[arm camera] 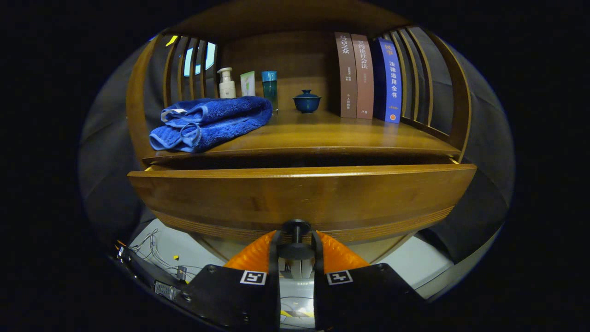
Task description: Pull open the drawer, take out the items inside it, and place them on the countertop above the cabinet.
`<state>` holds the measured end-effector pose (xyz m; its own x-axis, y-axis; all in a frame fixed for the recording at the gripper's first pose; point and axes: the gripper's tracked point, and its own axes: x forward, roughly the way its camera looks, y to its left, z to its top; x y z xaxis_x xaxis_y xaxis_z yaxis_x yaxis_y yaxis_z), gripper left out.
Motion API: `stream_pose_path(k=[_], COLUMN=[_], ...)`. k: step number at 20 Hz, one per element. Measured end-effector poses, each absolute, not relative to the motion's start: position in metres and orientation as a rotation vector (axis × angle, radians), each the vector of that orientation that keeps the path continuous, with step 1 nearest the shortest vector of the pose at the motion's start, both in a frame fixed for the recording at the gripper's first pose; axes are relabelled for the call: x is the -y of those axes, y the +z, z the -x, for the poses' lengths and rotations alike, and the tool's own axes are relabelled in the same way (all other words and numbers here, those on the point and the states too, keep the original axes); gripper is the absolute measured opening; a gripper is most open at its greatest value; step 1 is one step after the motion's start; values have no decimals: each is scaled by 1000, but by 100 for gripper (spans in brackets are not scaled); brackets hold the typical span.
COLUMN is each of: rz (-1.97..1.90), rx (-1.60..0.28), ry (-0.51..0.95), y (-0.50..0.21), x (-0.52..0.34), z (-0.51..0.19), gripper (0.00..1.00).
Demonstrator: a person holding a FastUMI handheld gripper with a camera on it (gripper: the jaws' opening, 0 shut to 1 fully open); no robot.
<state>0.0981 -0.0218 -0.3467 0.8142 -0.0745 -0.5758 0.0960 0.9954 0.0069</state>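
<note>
Jaws (296, 242) seemingly clamping drawer knob (296, 227), towel (213, 122) on countertop (322, 133)

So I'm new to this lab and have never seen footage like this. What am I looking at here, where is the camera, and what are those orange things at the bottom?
The camera is a fisheye lens riding on a hand-held two-finger gripper, looking forward along its fingers. The orange pieces are those fingers. They are closed on the round black drawer knob, one on each side. The knob belongs to the brown wooden drawer front, which stands pulled out a little, with a dark gap behind it; what lies inside is hidden. Above is the wooden countertop. On it lie a folded blue towel, a small white pump bottle, a pale green tube, a teal bottle, a dark blue lidded cup and three upright books.
</note>
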Motion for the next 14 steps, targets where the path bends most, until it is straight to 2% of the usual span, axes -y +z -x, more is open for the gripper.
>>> stream_pose_path(k=[14], rz=[-56], rx=[-688], ry=[-96], y=[-334], x=[10], z=[11], gripper=[32])
